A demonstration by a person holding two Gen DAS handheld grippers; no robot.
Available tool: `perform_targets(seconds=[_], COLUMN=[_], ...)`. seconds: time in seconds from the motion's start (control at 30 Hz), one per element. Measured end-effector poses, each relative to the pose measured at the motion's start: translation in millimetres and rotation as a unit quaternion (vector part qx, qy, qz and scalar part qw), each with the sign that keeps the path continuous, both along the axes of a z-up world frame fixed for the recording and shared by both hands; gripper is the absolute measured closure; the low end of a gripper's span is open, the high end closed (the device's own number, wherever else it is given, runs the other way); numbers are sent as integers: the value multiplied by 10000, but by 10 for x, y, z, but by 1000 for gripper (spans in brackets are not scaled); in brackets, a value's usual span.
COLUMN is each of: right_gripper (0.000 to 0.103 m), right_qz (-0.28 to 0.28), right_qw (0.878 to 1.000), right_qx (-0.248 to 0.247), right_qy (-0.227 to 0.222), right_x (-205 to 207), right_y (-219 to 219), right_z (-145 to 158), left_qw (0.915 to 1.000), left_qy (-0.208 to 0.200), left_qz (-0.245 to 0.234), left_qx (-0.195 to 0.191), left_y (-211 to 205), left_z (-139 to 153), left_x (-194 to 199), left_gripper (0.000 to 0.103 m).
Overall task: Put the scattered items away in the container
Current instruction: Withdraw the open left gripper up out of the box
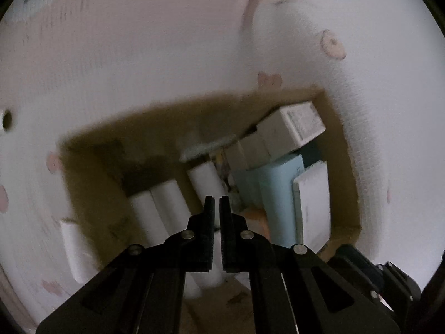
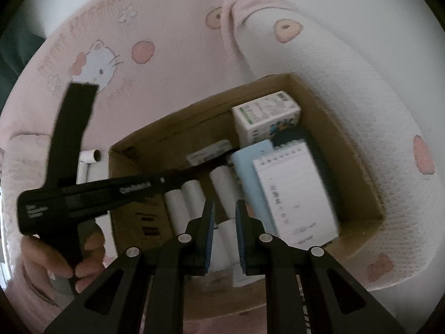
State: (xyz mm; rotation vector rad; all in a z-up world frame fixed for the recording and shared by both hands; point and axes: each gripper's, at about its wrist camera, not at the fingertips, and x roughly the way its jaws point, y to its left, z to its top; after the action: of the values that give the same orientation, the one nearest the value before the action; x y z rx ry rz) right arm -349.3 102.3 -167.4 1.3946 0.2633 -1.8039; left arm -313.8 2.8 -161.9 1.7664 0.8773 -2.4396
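Cardboard box [image 2: 347, 150] set on a pink-and-white cartoon-print blanket [image 2: 116, 64], open top up, so things can be dropped straight in. Inside: white rolls [image 2: 192, 194] lying side by side along the near-left floor, a pale blue item [image 2: 247, 167] leaning beside them, a spiral notepad [image 2: 294, 192] laid on top toward the right, a small printed carton [image 2: 264, 114] tipped into the far corner. Packed loosely and at angles, probably as dropped rather than arranged. One white tube [image 2: 89, 157] left outside, just beside the box's left wall, likely among the last things to collect. Left gripper [image 1: 217, 203] poised over the box interior, jaws drawn nearly together with only a sliver of daylight between, nothing gripped; seen side-on from the right wrist view, with a hand [image 2: 55, 261] wrapped round its handle. Right gripper [image 2: 224, 208] pointing down over the near edge of the box, blue-padded jaws a narrow gap apart; a white roll [image 2: 224, 239] visible in that gap, but hard to tell whether clamped or simply lying below in the box. Task judged well along, with most items already contained.
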Motion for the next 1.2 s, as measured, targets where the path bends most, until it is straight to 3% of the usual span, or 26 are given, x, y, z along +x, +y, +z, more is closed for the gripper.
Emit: perform_targets(seconds=[0.17, 0.37, 0.53, 0.77, 0.93, 1.07, 1.2], right_gripper=[91, 91, 91, 91, 91, 91, 91], right_qz=[-30, -461, -702, -805, -648, -350, -80], right_qw=[9997, 9977, 9943, 9938, 9970, 9983, 9961], right_qx=[-168, -265, -436, -240, -105, 285, 633], right_qy=[-191, -416, -668, -726, -403, -361, -605], right_x=[27, -114, -131, 91, 306, 315, 257], right_y=[-85, -87, -75, -145, -274, -476, -673], right_z=[7, -12, -28, -76, -40, -200, -449], left_qw=[9977, 9897, 9872, 9818, 9748, 9725, 9727], left_qy=[532, 961, 1077, 1410, 1623, 1761, 1841], left_qz=[-313, -927, -1118, -1204, -1375, -1409, -1345], left_qx=[-262, -508, -368, -409, -673, -586, -438], left_y=[-190, -295, -372, -473, -468, -525, -615], left_z=[104, 264, 192, 193, 268, 294, 274], left_x=[-15, 88, 138, 316, 471, 544, 603], left_gripper=[99, 99, 99, 99, 99, 99, 99])
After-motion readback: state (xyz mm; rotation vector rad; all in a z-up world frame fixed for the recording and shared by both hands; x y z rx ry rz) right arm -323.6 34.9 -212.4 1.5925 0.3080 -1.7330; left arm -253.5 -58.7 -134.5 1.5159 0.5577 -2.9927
